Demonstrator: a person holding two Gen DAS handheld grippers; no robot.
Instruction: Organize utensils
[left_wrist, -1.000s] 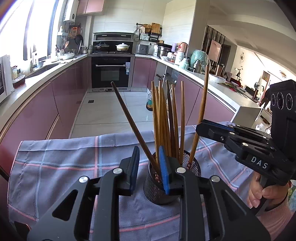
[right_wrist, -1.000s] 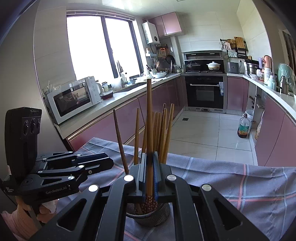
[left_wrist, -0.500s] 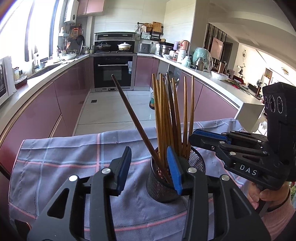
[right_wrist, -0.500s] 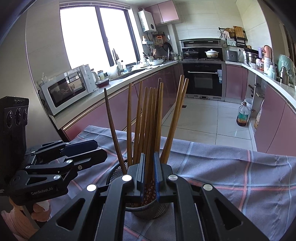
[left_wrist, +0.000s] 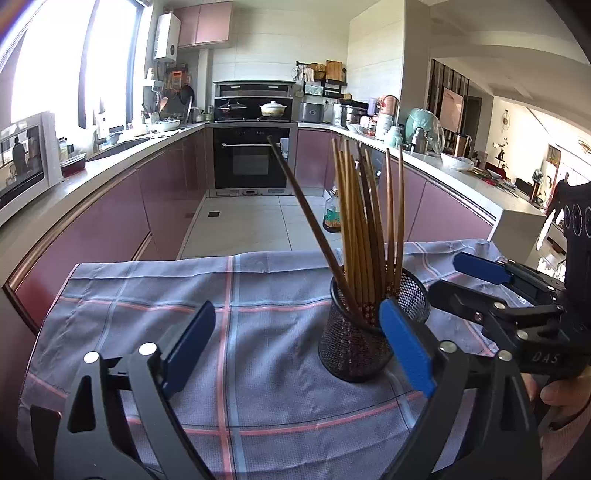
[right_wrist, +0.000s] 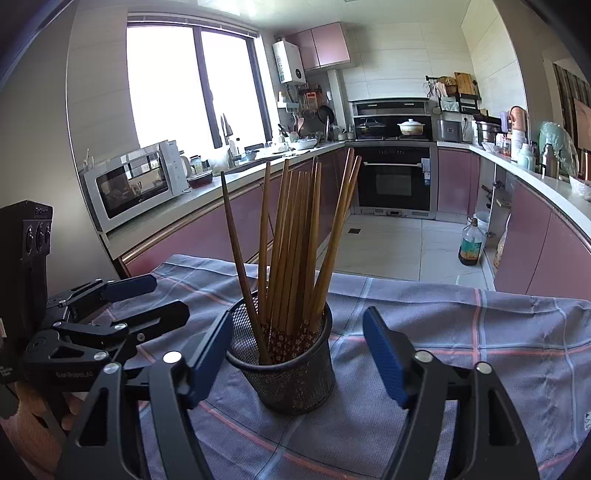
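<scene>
A round black wire-mesh cup (right_wrist: 282, 363) of slim wooden chopsticks (right_wrist: 295, 243) stands on the checked cloth (left_wrist: 236, 317). Both hand-held grippers, left (left_wrist: 295, 345) and right (right_wrist: 295, 354), are spread wide, holding nothing.

Home kitchen: oven (right_wrist: 393, 181), microwave (right_wrist: 135, 184), pink cabinets (left_wrist: 110, 221).

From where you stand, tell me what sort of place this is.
A home kitchen, it seems. A built-in oven sits under a stovetop holding a white pot, a microwave stands on the counter by the window, and pink cabinets line both sides.
</scene>
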